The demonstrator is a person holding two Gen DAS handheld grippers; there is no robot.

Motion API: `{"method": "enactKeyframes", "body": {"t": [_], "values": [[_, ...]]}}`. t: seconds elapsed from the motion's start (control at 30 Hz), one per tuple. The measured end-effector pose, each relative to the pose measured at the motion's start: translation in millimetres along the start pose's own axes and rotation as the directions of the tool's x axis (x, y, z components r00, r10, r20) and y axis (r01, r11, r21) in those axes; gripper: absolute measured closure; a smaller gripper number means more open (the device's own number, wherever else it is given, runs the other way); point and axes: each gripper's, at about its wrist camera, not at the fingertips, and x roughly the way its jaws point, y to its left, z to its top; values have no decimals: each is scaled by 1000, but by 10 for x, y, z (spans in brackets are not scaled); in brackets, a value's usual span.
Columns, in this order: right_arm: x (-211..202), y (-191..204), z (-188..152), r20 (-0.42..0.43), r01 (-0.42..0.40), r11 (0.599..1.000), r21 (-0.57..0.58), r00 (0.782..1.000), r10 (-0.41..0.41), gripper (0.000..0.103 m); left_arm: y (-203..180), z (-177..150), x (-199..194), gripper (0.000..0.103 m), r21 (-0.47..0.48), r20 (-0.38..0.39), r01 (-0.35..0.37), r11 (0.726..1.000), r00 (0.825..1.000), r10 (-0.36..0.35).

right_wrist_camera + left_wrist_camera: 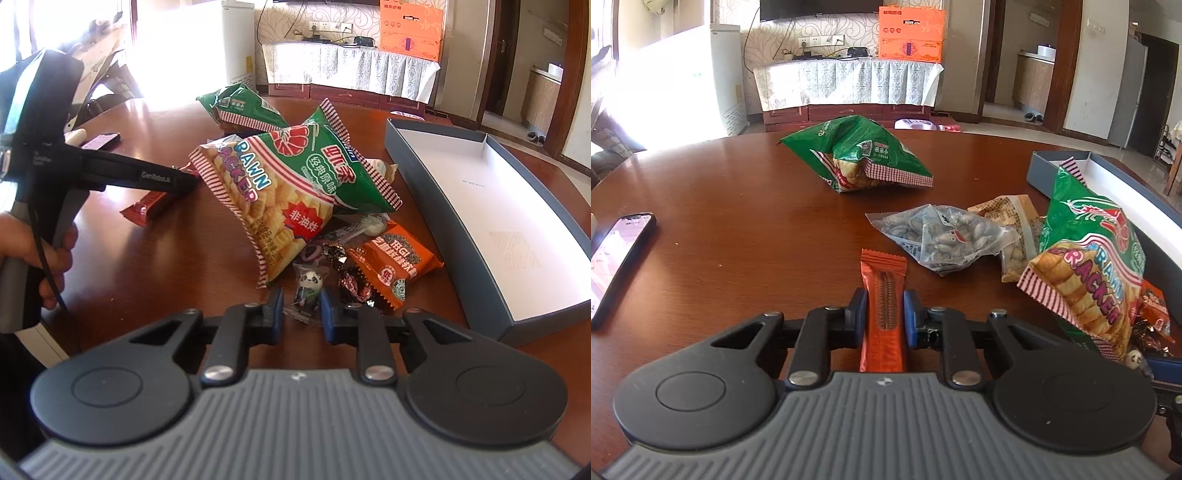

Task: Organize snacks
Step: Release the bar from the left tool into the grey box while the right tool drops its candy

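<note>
Presently both hand-held grippers are engaged in pick-up. The left hand-held gripper (pixel 885 314) has its blue pads closed against the sides of a long orange foil-wrapped snack bar (pixel 882 295), which lies lengthwise between them on the round reddish-brown wooden bench (pixel 738 221); contact on both sides appears made, though whether the bar is clear of the surface cannot be told. The right hand-held gripper (pixel 302 312) is drawn in tight on a small clear-wrapped panda-figure sweet (pixel 308 290) at the near edge of the snack pile.

Just beyond the panda sweet lie dark foil-wrapped candies (pixel 351 284) and an orange rectangular biscuit packet (pixel 395 262). Behind these a large green-and-red prawn cracker bag (pixel 295 184) leans over the heap. A second green cracker bag (pixel 860 155) rests further back on the bench, apart from the pile, with a clear packet of pale nuts (pixel 942 236) between it and the heap. A black smartphone (pixel 617 254) lies at the left edge. The long grey open cardboard box with white lining (pixel 424 177) stands to the right of the pile, with nothing visible inside.

Assessment: the step in hand is grasping, one item per side; no snack is yet boxed. The next move calls for lifting each item clear and carrying it over the box wall. The right side has the shorter path. The small sweet may slip if the grip loosens, and the leaning cracker bag could be disturbed on withdrawal.
</note>
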Motion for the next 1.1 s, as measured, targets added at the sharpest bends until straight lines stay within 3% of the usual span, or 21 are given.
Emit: {"method": "enactKeyframes", "body": {"t": [0.2, 0.7, 1.1], "values": [[-24, 1, -5, -2, -6, 1000, 2, 1000, 6, 79, -11, -37, -67, 79, -3, 7, 50, 999, 999, -50], [-218, -23, 50, 79, -49, 999, 21, 996, 48, 79, 81, 27, -424, 79, 4, 77, 43, 999, 996, -43], [-434, -70, 186, 181, -57, 997, 47, 982, 48, 79, -21, 193, -849, 79, 23, 184, 121, 992, 975, -123]]}}
